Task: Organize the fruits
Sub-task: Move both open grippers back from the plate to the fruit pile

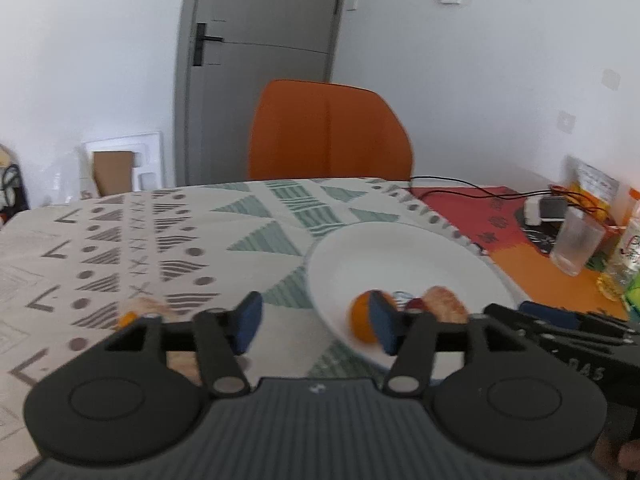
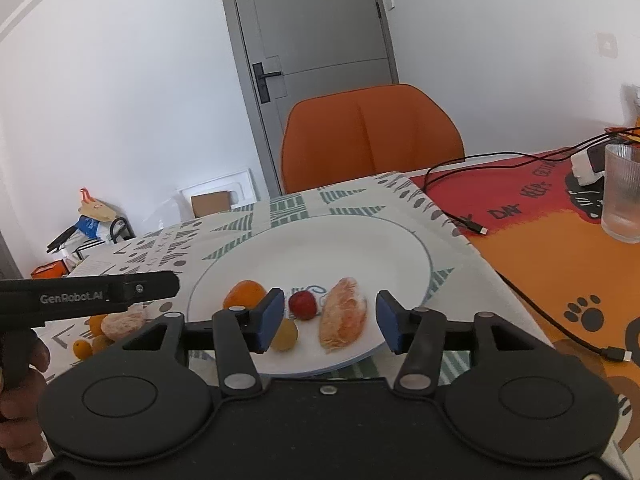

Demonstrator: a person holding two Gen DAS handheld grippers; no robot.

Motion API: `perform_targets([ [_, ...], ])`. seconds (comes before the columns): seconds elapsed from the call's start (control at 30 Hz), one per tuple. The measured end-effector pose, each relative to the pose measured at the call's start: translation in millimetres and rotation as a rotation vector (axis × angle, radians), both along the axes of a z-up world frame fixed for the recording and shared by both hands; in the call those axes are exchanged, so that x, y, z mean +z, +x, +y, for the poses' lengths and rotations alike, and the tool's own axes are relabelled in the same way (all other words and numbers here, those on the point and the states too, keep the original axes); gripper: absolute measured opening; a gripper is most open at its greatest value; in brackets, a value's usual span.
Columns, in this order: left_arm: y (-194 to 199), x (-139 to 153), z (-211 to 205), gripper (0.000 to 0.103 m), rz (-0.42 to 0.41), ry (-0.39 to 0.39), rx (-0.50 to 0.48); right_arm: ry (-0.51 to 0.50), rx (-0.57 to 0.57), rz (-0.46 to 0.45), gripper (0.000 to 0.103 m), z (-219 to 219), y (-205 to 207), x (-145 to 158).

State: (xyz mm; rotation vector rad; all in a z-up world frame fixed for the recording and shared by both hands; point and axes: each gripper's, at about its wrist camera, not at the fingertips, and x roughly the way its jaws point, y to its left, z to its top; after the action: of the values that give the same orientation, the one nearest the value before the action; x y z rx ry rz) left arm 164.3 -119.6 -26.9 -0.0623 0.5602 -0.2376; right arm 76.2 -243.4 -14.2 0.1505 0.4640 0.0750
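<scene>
A white plate (image 2: 360, 240) holds an orange (image 2: 244, 294), a small red fruit (image 2: 303, 305), a small yellow fruit (image 2: 285, 336) and a peeled citrus segment (image 2: 344, 318). My right gripper (image 2: 328, 320) is open and empty, hovering over the plate's near edge. The plate (image 1: 400, 256), the orange (image 1: 360, 318) and the segment (image 1: 446, 304) also show in the left wrist view. My left gripper (image 1: 316, 320) is open and empty above the plate's left rim. Left of the plate lie a peeled fruit (image 2: 122, 322) and small orange fruits (image 2: 90, 344).
An orange chair (image 2: 372, 132) stands behind the table. A ribbed glass (image 2: 622, 196), a white charger (image 2: 584, 168) and black cables (image 2: 452, 200) lie on the red-orange mat (image 2: 560, 264) at right. A grey door (image 2: 312, 40) is behind.
</scene>
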Motion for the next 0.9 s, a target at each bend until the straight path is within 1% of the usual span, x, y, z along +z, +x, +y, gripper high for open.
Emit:
perform_targets([
  [0.03,-0.7,0.3,3.5,0.064,0.000,0.006,0.012,0.002,-0.001,-0.002,0.060,0.5,-0.5,0.1],
  [0.1,-2.4,1.1,9.7,0.071,0.000,0.023,0.044,0.010,-0.002,-0.007,0.072,1.3,-0.9,0.3],
  [0.13,-4.2,1.9,13.3,0.077,-0.007,0.029,0.061,0.020,0.003,-0.009,0.074,1.5,-1.1,0.6],
  [0.17,-6.2,2.7,17.1,0.082,-0.017,0.029,0.074,0.032,0.010,-0.010,0.079,1.6,-1.3,0.8],
  [0.2,-9.2,3.5,21.9,0.084,-0.028,0.024,0.089,0.042,0.016,-0.009,0.083,2.3,-1.6,1.1],
  [0.23,-11.6,4.5,25.6,0.087,-0.036,0.019,0.099,0.050,0.024,-0.010,0.085,3.2,-1.7,1.8],
  [0.3,-15.4,5.7,32.5,0.087,-0.038,0.017,0.115,0.046,0.031,-0.022,0.092,6.3,-3.4,3.7],
  [0.4,-20.1,6.9,39.5,0.088,-0.036,0.026,0.131,0.044,0.042,-0.040,0.099,11.1,-6.7,6.6],
  [0.57,-27.6,11.4,52.1,0.088,-0.043,0.025,0.154,0.037,0.070,-0.051,0.103,20.5,-10.1,11.6],
  [0.8,-39.0,22.6,75.8,0.089,-0.060,0.033,0.203,0.027,0.109,-0.063,0.103,34.6,-13.7,20.2],
  [0.9,-43.5,25.1,84.8,0.089,-0.061,0.038,0.214,0.038,0.123,-0.060,0.103,39.9,-12.4,22.0],
])
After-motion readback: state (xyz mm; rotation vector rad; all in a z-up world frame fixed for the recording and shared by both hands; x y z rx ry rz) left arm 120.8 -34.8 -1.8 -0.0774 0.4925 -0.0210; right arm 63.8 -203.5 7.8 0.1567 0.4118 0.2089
